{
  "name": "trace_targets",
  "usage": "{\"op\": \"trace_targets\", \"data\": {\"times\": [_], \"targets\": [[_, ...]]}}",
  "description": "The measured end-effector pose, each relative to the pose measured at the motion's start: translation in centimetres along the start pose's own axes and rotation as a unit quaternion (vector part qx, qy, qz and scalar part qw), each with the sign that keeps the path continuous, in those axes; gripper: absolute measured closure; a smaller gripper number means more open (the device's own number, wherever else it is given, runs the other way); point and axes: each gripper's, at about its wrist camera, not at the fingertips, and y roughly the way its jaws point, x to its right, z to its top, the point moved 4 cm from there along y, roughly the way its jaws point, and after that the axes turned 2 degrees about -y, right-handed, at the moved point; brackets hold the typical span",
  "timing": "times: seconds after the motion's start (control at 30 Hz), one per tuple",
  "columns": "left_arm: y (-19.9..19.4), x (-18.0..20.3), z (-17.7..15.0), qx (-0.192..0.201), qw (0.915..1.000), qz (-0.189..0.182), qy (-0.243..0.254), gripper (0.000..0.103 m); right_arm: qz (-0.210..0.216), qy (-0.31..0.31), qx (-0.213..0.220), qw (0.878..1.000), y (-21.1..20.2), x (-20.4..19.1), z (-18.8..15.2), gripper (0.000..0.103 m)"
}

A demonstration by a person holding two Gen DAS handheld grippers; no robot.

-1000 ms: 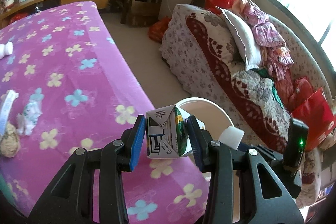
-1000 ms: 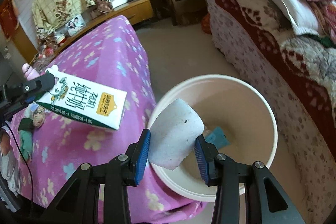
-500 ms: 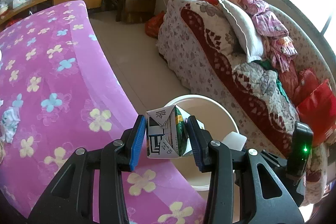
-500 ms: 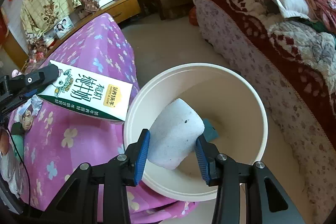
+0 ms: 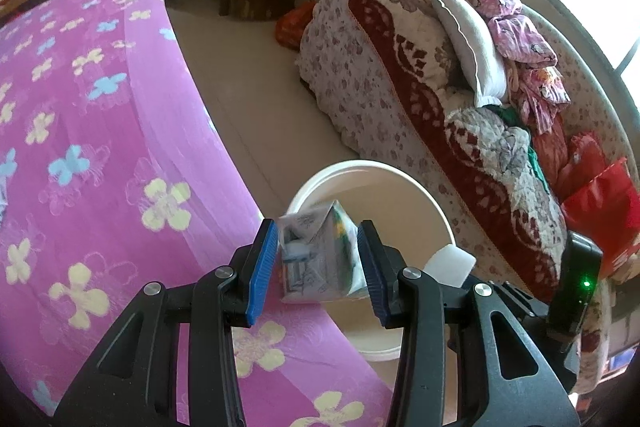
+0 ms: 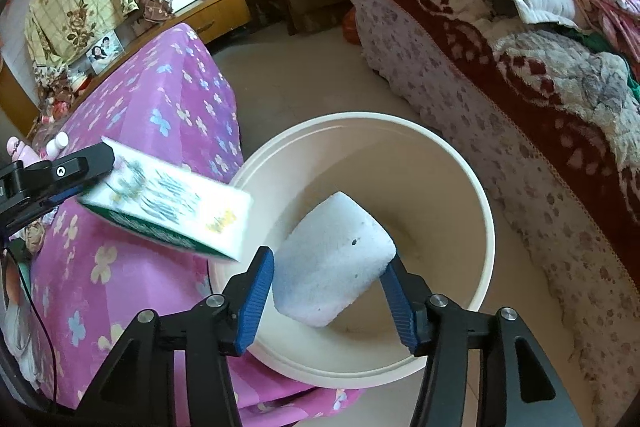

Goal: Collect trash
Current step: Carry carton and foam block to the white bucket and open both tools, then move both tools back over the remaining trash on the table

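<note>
My left gripper (image 5: pixel 318 263) has opened around a green and white milk carton (image 5: pixel 318 259), which is blurred and slipping free, tilted over the rim of the cream bucket (image 5: pixel 432 203). In the right wrist view the carton (image 6: pixel 168 211) hangs off the left gripper's finger (image 6: pixel 60 173) above the bucket's left rim. My right gripper (image 6: pixel 330 283) has its jaws spread around a white foam block (image 6: pixel 332 271) that sits loose between them over the bucket (image 6: pixel 486 227). The block also shows in the left wrist view (image 5: pixel 448 265).
A table with a pink flowered cloth (image 5: pixel 80 147) stands left of the bucket, with small items at its far end (image 6: pixel 60 141). A sofa with quilts, a pillow and clothes (image 5: pixel 460 67) lies to the right. Bare floor (image 5: pixel 248 75) runs between them.
Both grippers have moved over the bucket. Both pairs of jaws have opened: the carton is blurred and dropping, and the foam block is loose between the right fingers.
</note>
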Motion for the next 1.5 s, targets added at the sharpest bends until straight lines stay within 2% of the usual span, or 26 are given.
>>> {"op": "trace_targets", "data": {"times": [0.07, 0.53, 0.93, 1.5], "targets": [[0.0, 0.0, 0.0, -0.002, 1.0000, 0.001, 0.004, 0.063, 0.002, 0.003, -0.002, 1.000, 0.1, 0.1, 0.0, 0.043], [-0.9, -0.2, -0.9, -0.003, 0.9996, 0.014, 0.023, 0.062, 0.006, 0.007, -0.004, 1.000, 0.0, -0.4, -0.3, 0.042], [-3.2, -2.5, -1.3, 0.009, 0.9995, 0.030, 0.010, 0.062, 0.012, -0.013, 0.005, 1.000, -1.1, -3.0, 0.0, 0.040], [-9.0, -7.3, -2.4, 0.052, 0.9956, 0.078, -0.003, 0.062, 0.049, -0.072, 0.026, 0.996, -3.2, -11.0, 0.8, 0.037]]}}
